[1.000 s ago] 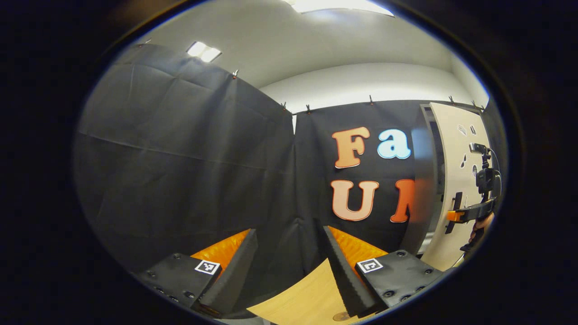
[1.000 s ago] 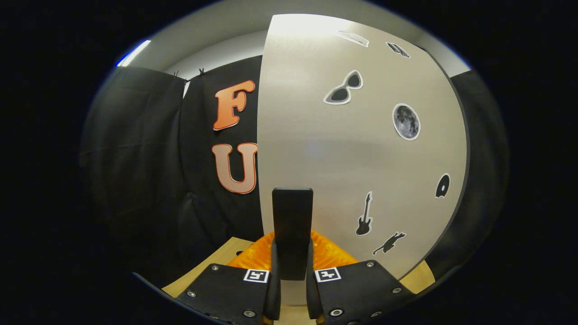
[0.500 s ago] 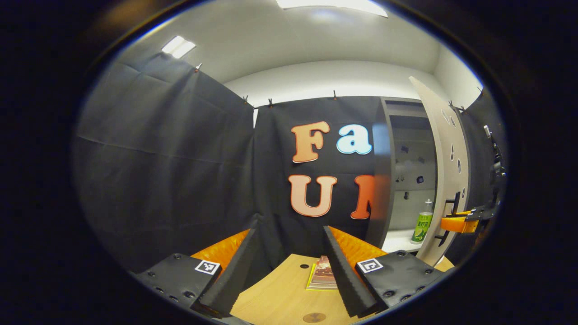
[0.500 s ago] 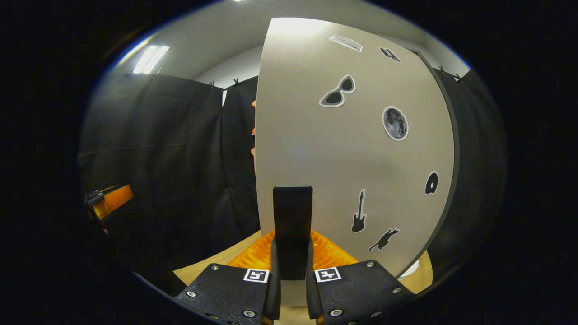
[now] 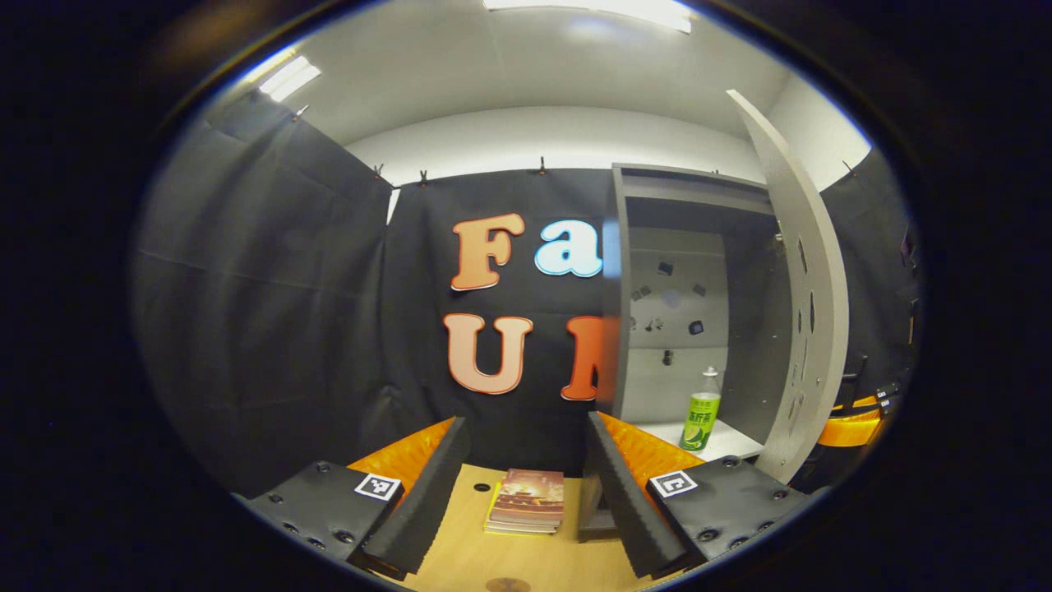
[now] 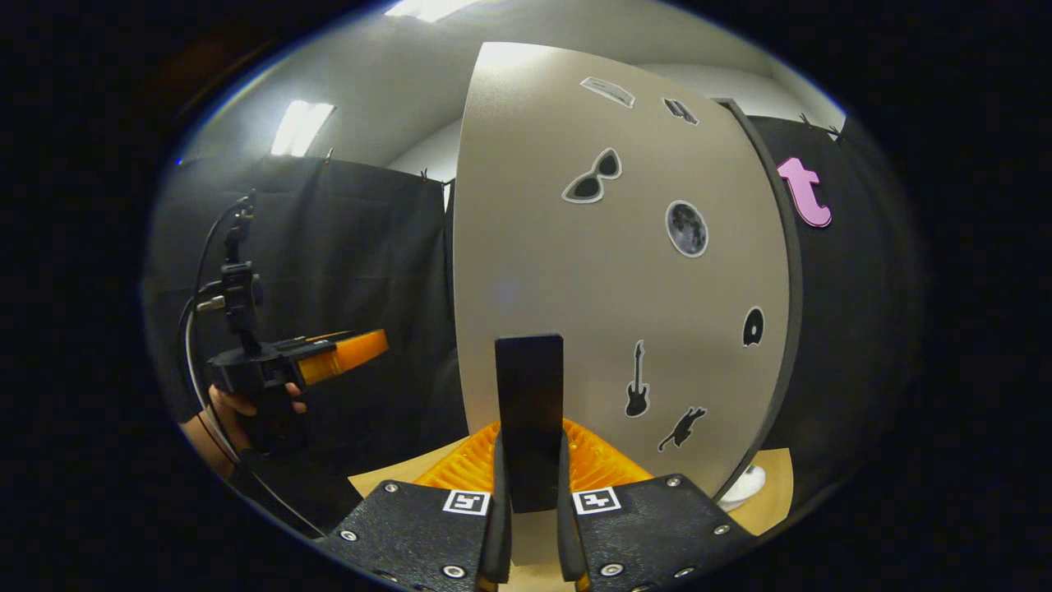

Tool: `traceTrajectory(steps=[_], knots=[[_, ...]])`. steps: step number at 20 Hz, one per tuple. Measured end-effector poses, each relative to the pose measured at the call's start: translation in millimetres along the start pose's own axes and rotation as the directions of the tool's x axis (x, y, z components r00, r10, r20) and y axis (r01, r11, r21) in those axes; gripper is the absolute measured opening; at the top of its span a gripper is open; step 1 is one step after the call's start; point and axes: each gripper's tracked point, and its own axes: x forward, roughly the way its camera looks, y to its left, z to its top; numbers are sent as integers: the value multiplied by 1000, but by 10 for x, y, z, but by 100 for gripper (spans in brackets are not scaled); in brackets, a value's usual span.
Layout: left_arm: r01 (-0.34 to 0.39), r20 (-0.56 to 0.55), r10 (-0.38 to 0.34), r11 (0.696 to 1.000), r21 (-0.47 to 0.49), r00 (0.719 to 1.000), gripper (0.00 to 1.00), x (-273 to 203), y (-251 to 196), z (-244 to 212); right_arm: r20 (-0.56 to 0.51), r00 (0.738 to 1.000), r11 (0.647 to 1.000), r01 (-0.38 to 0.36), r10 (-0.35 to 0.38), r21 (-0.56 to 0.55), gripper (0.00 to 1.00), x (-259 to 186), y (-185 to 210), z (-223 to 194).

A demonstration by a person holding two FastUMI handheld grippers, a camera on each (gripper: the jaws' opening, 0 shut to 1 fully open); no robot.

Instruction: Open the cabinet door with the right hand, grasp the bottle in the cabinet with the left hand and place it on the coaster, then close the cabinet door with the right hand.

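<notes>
A green bottle with a white cap (image 5: 700,418) stands upright on the cabinet's pale floor, inside the open grey cabinet (image 5: 674,312). Its door (image 6: 616,271), stuck with small stickers, is swung wide open. My right gripper (image 6: 532,510) is shut on the door's black handle (image 6: 530,403), and its tip shows past the door's edge (image 5: 851,415). My left gripper (image 5: 526,493) is open with nothing between its fingers, well short of the bottle, which lies to its right. A hand (image 6: 238,407) holds that gripper (image 6: 374,344) left of the door. A small brown disc (image 5: 507,585) lies on the table at the bottom edge.
A stack of books (image 5: 528,498) lies on the wooden table (image 5: 460,559) between my left fingers' line of sight and the wall. A white round thing (image 6: 744,485) sits on the table behind the door's lower corner. The open door (image 5: 809,329) stands right of the cabinet opening.
The door has swung further open, pulled by my right gripper. My left gripper has turned toward the cabinet, bringing the bottle and books into view, and has come in beside the door.
</notes>
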Motion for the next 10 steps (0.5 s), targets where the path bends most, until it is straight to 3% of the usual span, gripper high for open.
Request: traceTrajectory(steps=[5, 10], knots=[[125, -28, -125, 992, -18, 992, 95, 269, -712, -128, 16, 999, 999, 34, -35, 17, 23, -101, -110, -2], [241, -43, -243, 970, -35, 969, 95, 470, -1382, -202, 21, 993, 993, 115, -115, 20, 22, -205, -214, -1]])
